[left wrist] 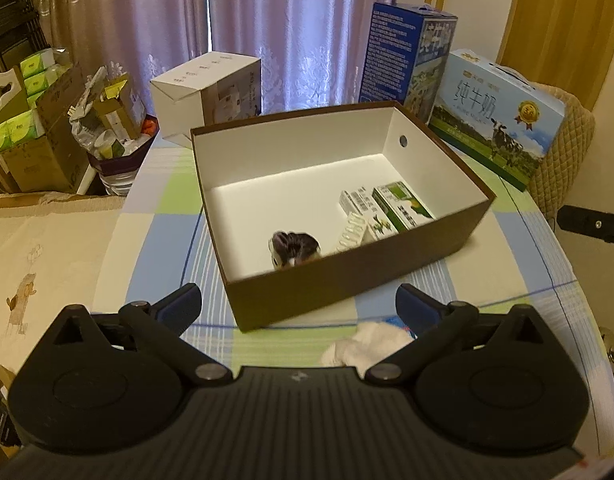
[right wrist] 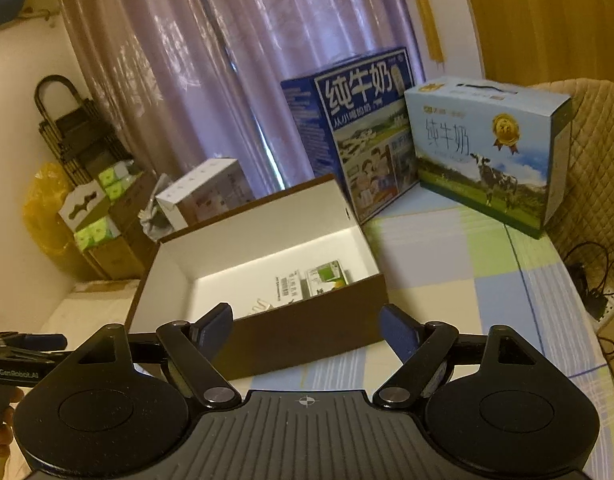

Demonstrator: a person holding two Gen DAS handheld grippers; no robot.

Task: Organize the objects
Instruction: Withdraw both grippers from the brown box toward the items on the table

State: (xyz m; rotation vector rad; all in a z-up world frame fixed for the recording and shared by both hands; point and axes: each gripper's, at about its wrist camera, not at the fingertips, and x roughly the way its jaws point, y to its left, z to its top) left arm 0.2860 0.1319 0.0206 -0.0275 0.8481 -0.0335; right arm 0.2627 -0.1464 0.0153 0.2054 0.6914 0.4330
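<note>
Two grippers: left gripper (left wrist: 299,310) and right gripper (right wrist: 305,330) both spread wide, nothing between the blue pads.
Box: brown cardboard box (left wrist: 347,284), white inside, rectangular, at 12 o'clock just beyond both tools.
Inside: two small cartons (left wrist: 403,206), one white blister strip (left wrist: 353,232), one dark furry item (left wrist: 293,246).
Cloth: one white fluffy wad (left wrist: 367,344) at the left gripper's 1 o'clock, on the checked tablecloth (left wrist: 163,240).
Behind: two milk cases (right wrist: 483,148) at 1 o'clock.

Your room is dim, lit softly through the curtains (left wrist: 267,20). A bright strip glares inside the box (left wrist: 291,168). Edges bend and blur slightly.
</note>
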